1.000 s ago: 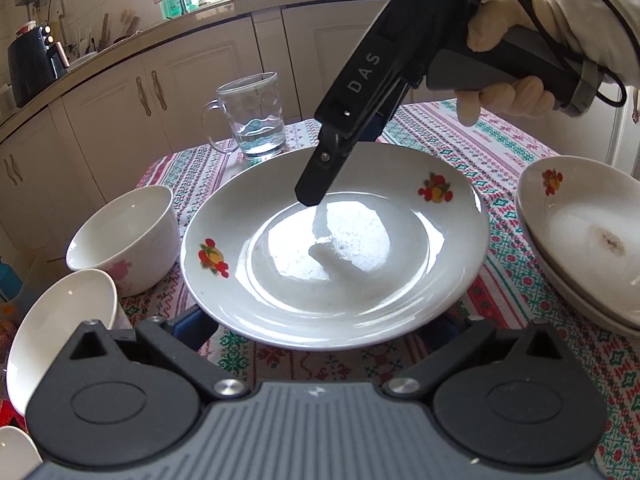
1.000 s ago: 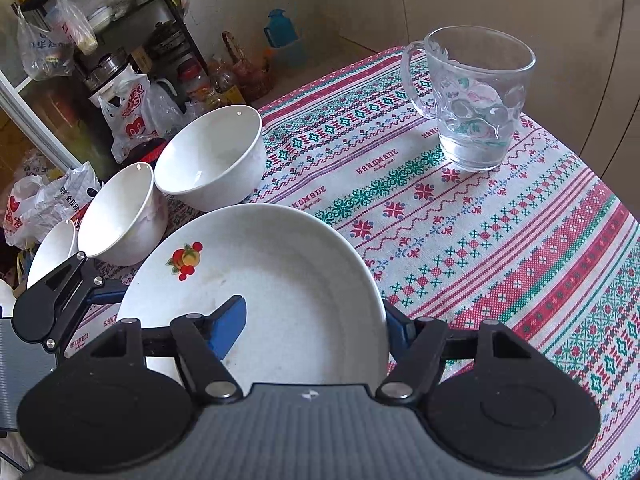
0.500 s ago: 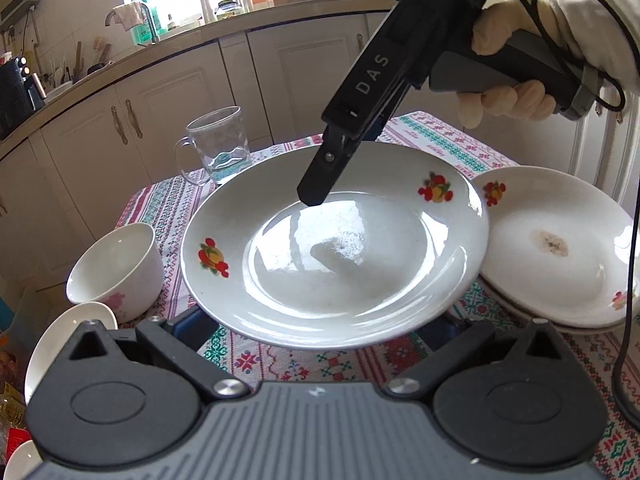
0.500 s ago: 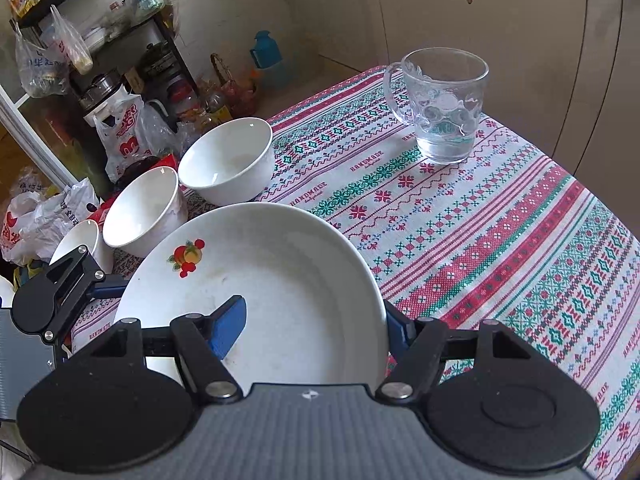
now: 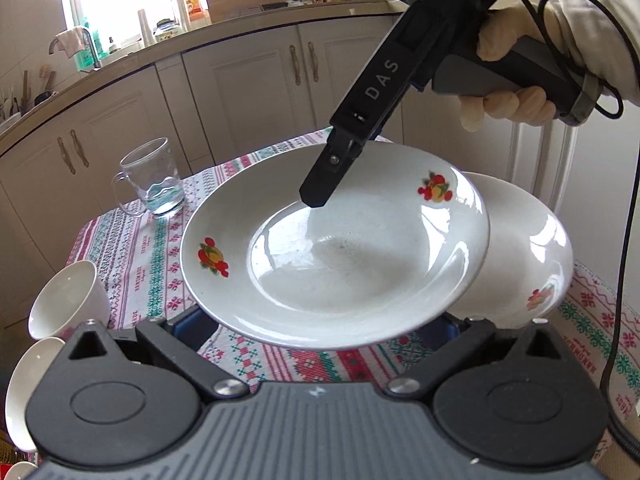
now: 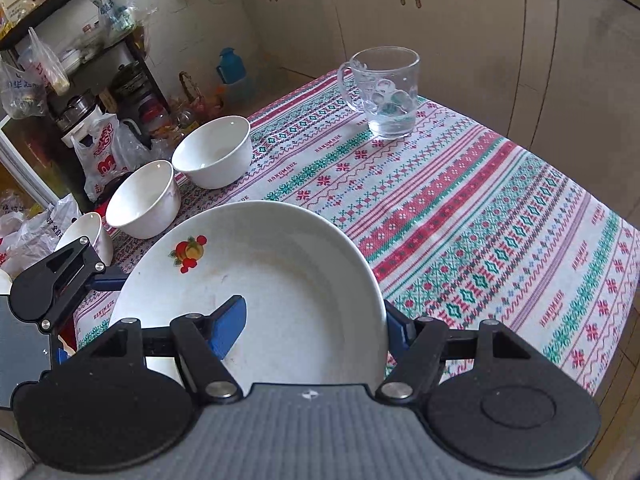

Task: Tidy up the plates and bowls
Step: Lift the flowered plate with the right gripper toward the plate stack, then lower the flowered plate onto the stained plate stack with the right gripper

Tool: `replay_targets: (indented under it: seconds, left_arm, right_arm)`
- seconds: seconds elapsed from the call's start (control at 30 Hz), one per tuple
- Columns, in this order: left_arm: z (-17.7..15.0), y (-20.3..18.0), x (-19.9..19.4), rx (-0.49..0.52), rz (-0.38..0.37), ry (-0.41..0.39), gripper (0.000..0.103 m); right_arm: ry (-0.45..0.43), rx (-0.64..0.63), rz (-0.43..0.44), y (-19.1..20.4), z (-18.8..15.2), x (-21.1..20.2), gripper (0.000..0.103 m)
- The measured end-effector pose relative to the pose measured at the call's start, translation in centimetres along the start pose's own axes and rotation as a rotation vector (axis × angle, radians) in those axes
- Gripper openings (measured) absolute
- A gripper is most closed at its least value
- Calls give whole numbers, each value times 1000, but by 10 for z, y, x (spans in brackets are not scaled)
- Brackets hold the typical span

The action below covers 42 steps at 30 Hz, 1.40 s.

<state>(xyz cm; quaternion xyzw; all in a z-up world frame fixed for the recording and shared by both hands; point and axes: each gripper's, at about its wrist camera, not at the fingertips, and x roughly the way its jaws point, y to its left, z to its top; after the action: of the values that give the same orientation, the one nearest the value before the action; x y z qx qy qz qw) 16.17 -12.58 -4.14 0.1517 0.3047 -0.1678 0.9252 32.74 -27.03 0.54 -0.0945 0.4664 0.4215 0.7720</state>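
Observation:
A white deep plate with fruit decals [image 5: 360, 264] [image 6: 280, 280] hangs above the patterned tablecloth, carried by both grippers. My right gripper [image 6: 312, 328] is shut on its near rim, one blue finger [image 6: 228, 326] inside the well and the other outside the edge. In the left wrist view that gripper's black finger [image 5: 320, 188] presses down into the plate. My left gripper [image 5: 316, 332] straddles the plate's underside with its blue fingers [image 5: 192, 322], tips hidden. A stack of matching plates [image 5: 532, 248] lies on the table, partly under the carried plate's right edge.
Three white bowls [image 6: 212, 152] [image 6: 142, 200] [image 6: 86, 234] line the table's left side near the edge. A glass mug with a little water [image 6: 386, 92] [image 5: 150, 178] stands at the far corner. A gloved hand [image 5: 508, 104] holds the right gripper. Cabinets surround the table.
Both grippers have carried the plate up and to the right. The stack of plates has slid under its right edge, and the mug and bowls have dropped back to the left.

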Motion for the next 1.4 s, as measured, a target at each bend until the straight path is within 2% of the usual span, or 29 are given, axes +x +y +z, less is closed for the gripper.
replay_targets:
  seconds: [0.27,0.47,0.93,1.1,1.27,1.4]
  left_arm:
    - [4,-19,5,29,-111,22,101]
    - [10,-24,12,40,-165,39,101]
    - [21,-27,25,55,-265,117,101]
    - [25,-24,32,58,-346,175,102]
    - [24,-24,31,69,-357,178,103]
    - [21,-29,28,116,-359,181,102]
  right_arm:
    - [-17,74,-37,-12,-41,-23,76]
    - [-46,125,-47,-20,-65,-34,76]
    - [-73,189,-59,-35,-90,-38,76]
    - [-82,212,-61,-38,-97,-40,76]
    - [-95,236,-55,-39,-104,-42,76]
    - [-89,238,-57,-38,-107,-42,76]
